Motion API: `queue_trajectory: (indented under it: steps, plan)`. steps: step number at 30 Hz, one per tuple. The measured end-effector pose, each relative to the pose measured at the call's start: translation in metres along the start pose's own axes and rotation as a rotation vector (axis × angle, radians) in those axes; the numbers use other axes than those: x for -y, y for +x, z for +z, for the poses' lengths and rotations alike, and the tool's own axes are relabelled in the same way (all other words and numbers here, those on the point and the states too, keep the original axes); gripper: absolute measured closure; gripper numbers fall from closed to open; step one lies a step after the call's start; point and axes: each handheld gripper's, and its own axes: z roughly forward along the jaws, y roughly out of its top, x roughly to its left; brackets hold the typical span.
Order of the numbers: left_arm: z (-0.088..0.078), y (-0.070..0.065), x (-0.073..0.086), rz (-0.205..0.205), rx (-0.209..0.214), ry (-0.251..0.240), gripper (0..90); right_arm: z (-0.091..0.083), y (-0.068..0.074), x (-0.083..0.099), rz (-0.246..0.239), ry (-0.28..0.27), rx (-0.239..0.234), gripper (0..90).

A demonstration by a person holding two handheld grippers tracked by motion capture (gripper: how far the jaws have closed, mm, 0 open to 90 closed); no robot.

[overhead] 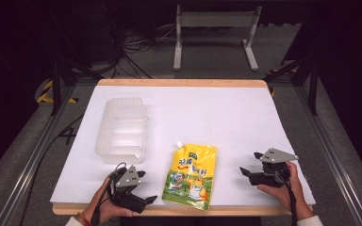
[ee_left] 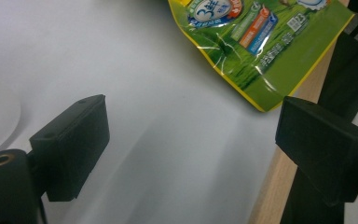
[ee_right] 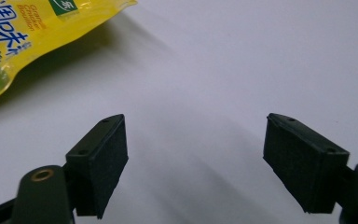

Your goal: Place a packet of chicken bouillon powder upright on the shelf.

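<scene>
Nothing is picked up yet: my left tool [overhead: 143,188] and right tool [overhead: 248,165] are both spread and empty, flanking the yellow pouch [overhead: 193,175] lying flat at the counter's [overhead: 217,113] near edge.

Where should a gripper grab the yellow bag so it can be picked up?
Probably the long right edge of the yellow bag. The bag lies flat on the table, so only its thin sealed edges fit between jaws. The open right gripper sits beside that edge and could slide in low from the right.
</scene>
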Motion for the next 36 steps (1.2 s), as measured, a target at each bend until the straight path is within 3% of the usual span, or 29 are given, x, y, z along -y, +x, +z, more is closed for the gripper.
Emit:
queue_trajectory:
  steps: [4, 7, 14, 20, 26, 36]
  plan:
    - [0.002, 0.000, 0.001, 0.000, 0.025, 0.012, 9.9, 0.000, 0.002, 0.000, 0.009, -0.009, -0.014, 24.0]
    - [0.006, 0.003, 0.003, -0.028, 0.054, 0.023, 9.8, 0.003, 0.004, -0.002, 0.042, -0.021, -0.057, 24.7]
    - [0.016, 0.004, -0.001, -0.039, 0.089, 0.028, 9.7, 0.018, 0.015, -0.004, 0.030, 0.016, -0.146, 24.7]
    - [0.028, 0.002, -0.014, -0.027, 0.106, 0.033, 10.0, 0.029, 0.027, -0.006, 0.038, 0.034, -0.236, 24.7]
    - [0.035, 0.002, -0.022, -0.031, 0.124, 0.015, 9.6, 0.038, 0.035, -0.009, 0.044, 0.047, -0.296, 24.5]
    - [0.057, 0.006, -0.044, -0.045, 0.213, 0.009, 9.4, 0.053, 0.052, -0.021, 0.076, 0.032, -0.388, 24.3]
